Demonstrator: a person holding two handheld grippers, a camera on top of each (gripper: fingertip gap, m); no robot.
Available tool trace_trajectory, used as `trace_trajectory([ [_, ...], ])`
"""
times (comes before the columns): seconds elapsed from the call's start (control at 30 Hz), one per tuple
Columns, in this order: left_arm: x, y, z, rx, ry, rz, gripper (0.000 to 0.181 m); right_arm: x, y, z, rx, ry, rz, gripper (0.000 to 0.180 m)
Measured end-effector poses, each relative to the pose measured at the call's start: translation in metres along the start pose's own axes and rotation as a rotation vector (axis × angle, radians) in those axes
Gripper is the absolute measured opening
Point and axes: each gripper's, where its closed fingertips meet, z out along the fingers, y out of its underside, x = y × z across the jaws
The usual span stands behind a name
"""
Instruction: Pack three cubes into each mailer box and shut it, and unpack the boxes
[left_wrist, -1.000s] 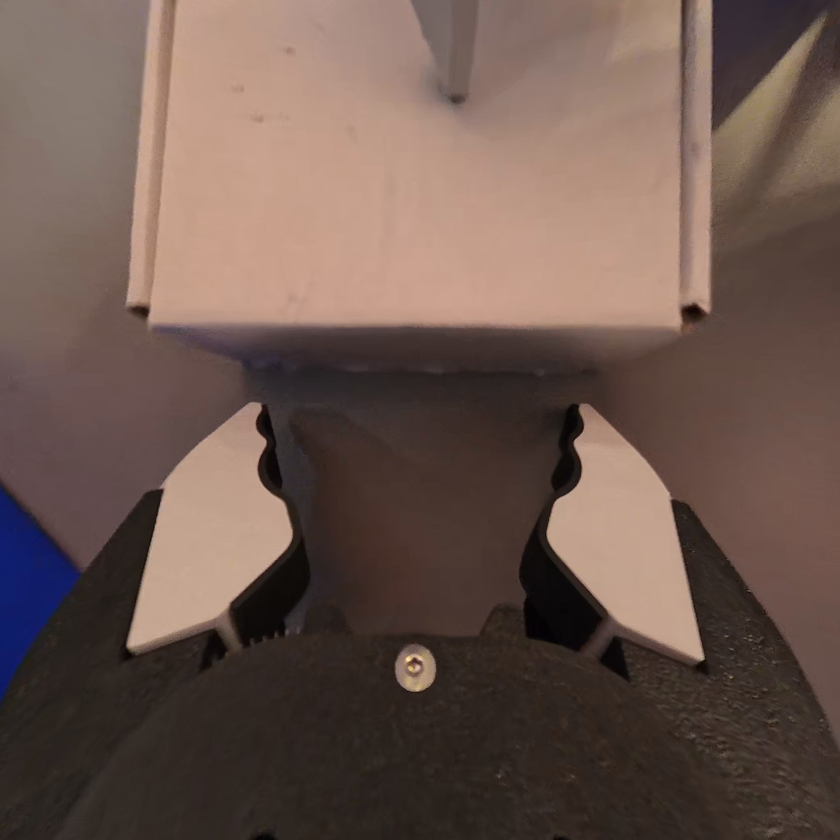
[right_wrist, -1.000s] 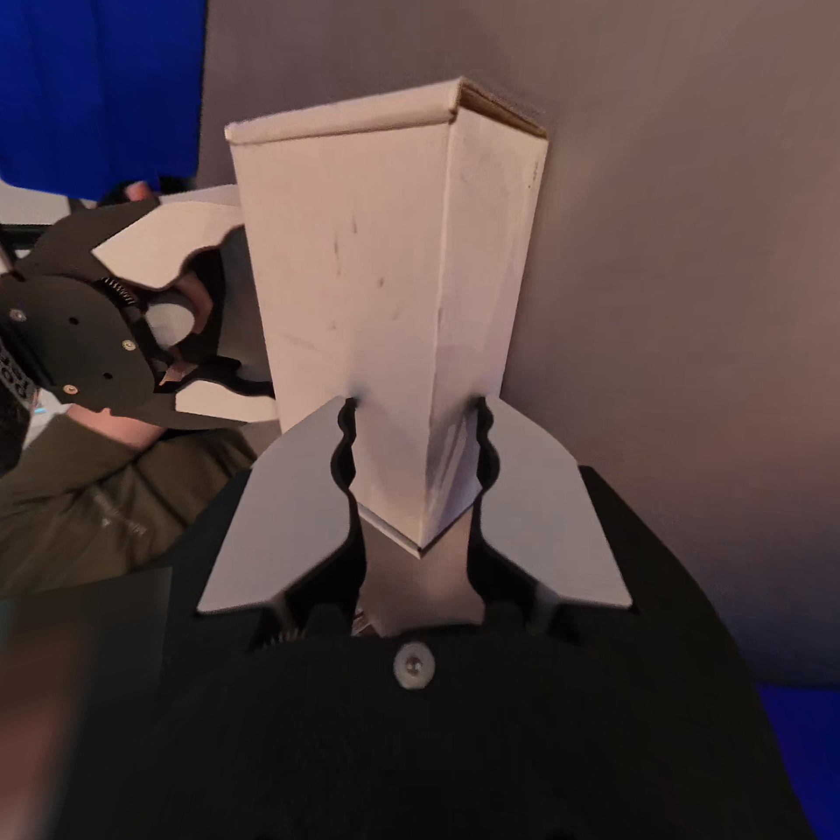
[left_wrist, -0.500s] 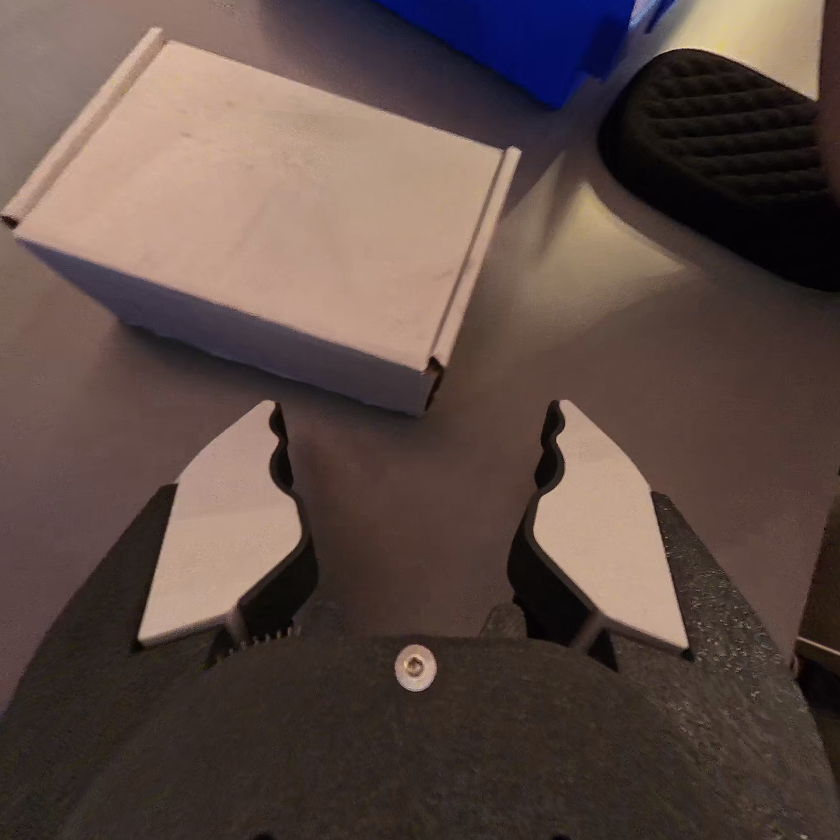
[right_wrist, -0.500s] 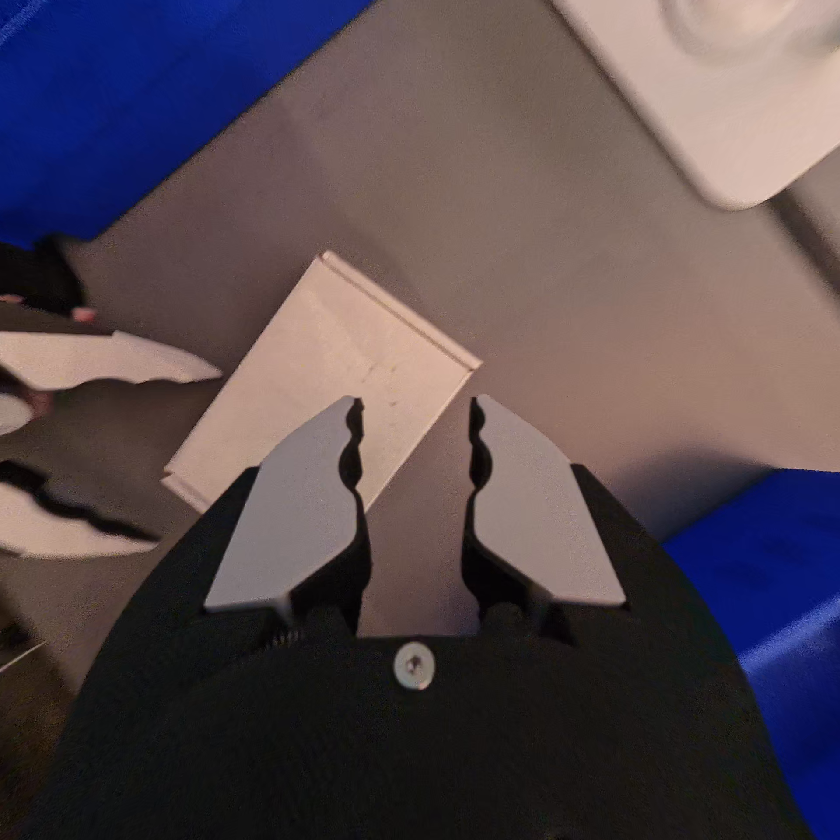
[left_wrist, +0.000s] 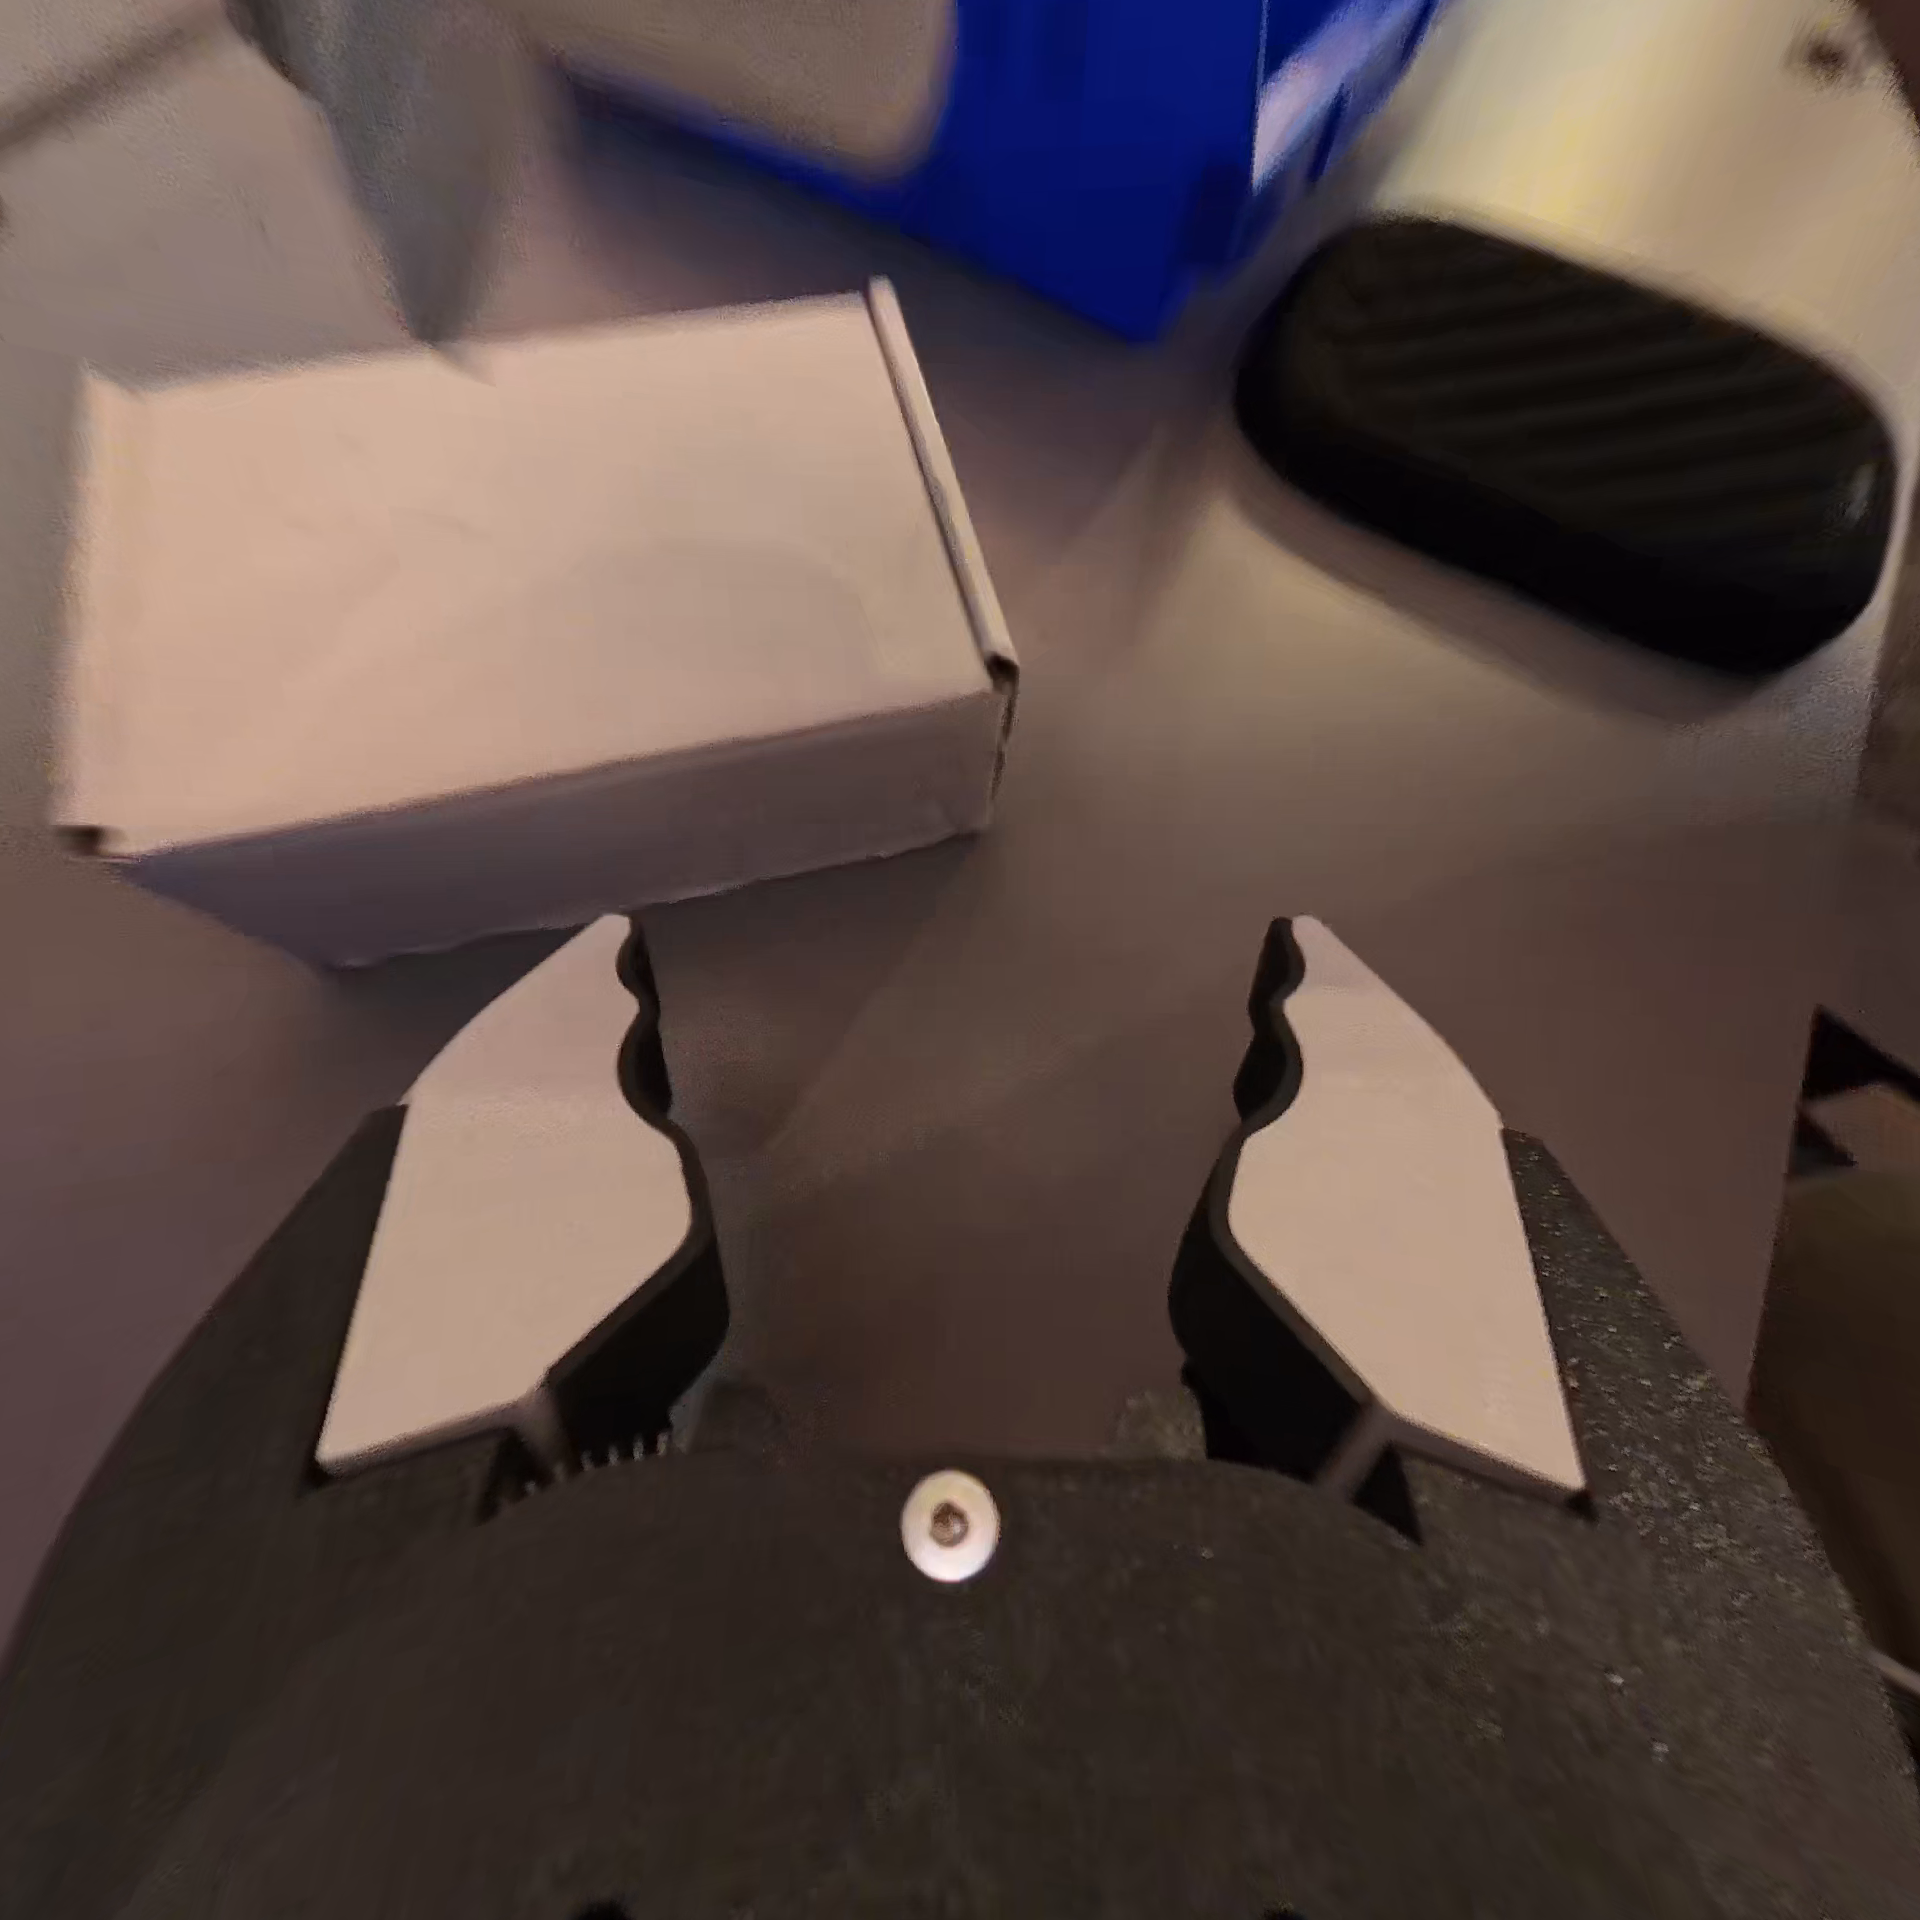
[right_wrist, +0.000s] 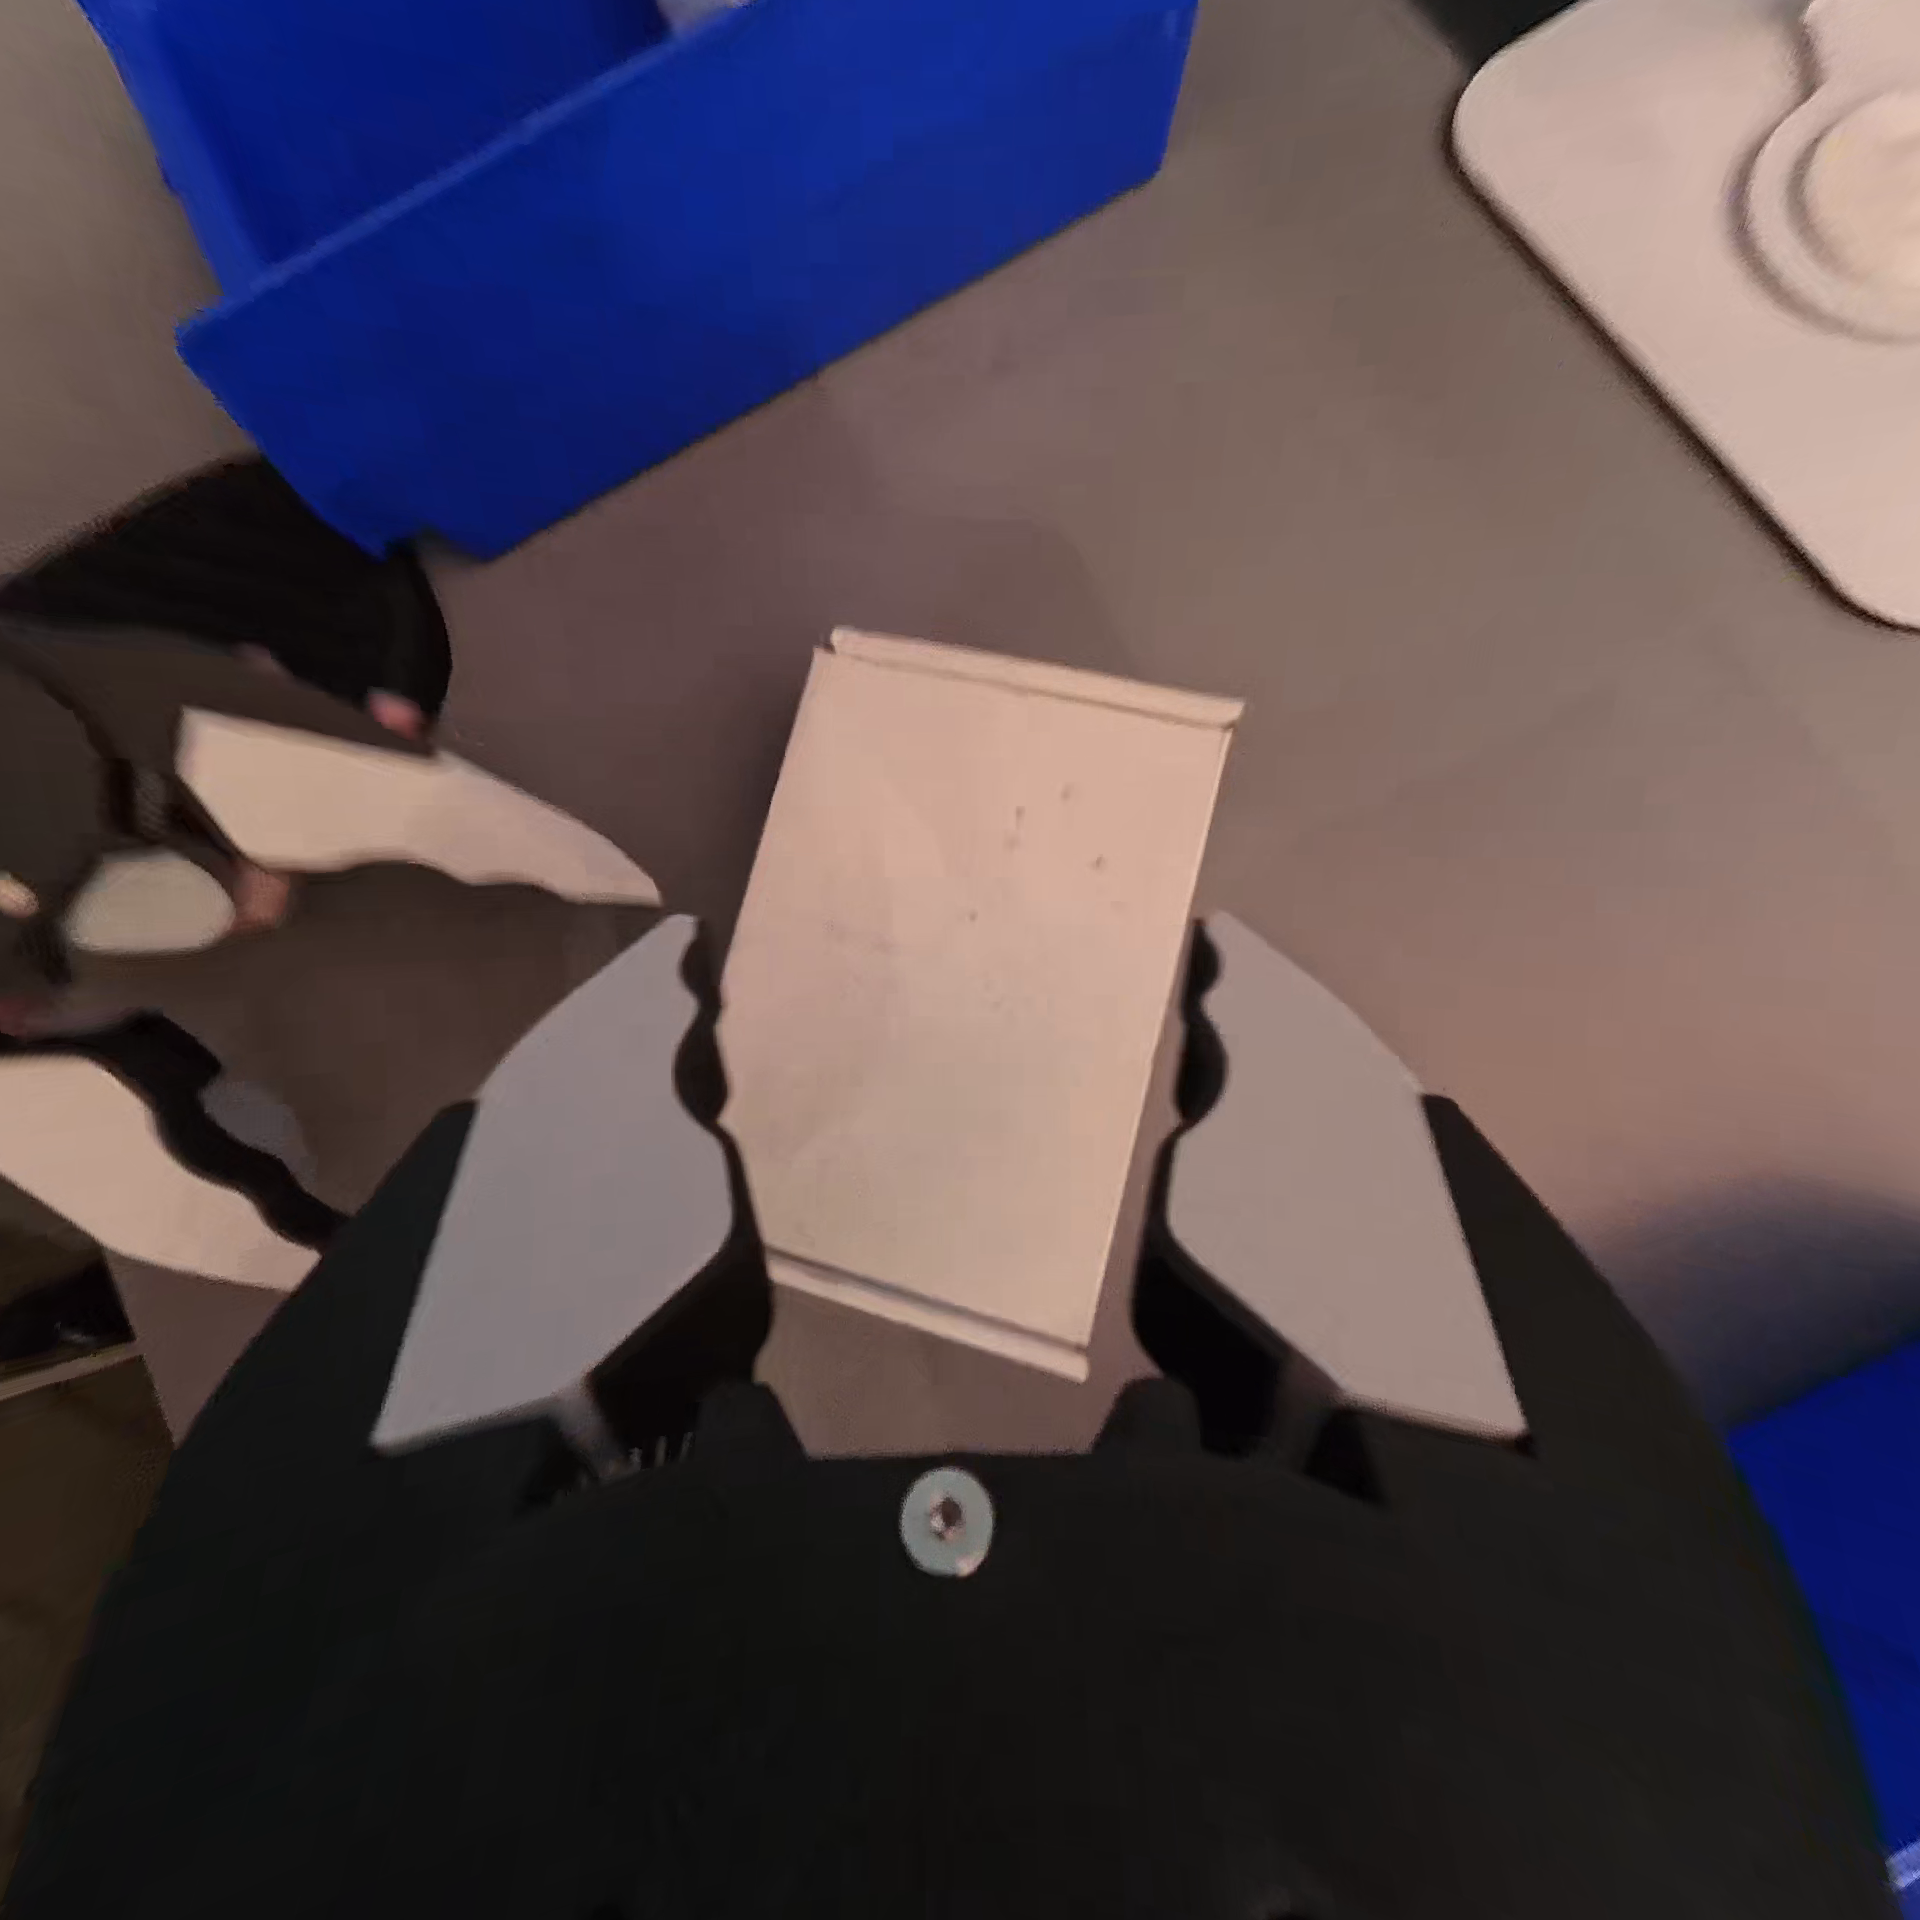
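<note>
A second ago my right gripper (right_wrist: 945, 997) pinched the white mailer box (right_wrist: 966, 997) upright; now the box lies flat and shut on the grey table (right_wrist: 1455, 790), framed between my spread right fingers, contact unclear. My left gripper (left_wrist: 961, 956) gapes empty just beside the box's near edge. The cardboard is matte, scuffed, with folded rims. A glossy blue bin (right_wrist: 665, 239) and a ribbed black pad (left_wrist: 1558, 457) sit beyond.

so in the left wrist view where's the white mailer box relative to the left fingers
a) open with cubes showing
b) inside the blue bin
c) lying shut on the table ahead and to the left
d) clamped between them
c: the white mailer box lies closed on the table, ahead and left of the open left gripper, with nothing between its fingers.
</note>
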Motion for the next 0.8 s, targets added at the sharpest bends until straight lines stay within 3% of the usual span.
trace_trajectory([
  [0.1, -0.015, -0.029, -0.031, 0.207, -0.018, -0.061, 0.1, -0.012, 0.021, 0.015, -0.228, 0.025, -0.061, 0.117],
  [0.27, -0.025, -0.046, -0.057, 0.37, 0.068, -0.177, 0.096, -0.008, 0.034, 0.035, -0.43, 0.156, -0.057, 0.125],
  [0.5, -0.019, -0.034, -0.045, 0.272, 0.066, -0.125, 0.092, 0.002, 0.048, 0.055, -0.501, 0.18, 0.048, 0.129],
  [0.8, -0.012, -0.019, -0.03, 0.149, 0.003, -0.008, 0.093, 0.002, 0.053, 0.059, -0.551, 0.195, 0.024, 0.128],
])
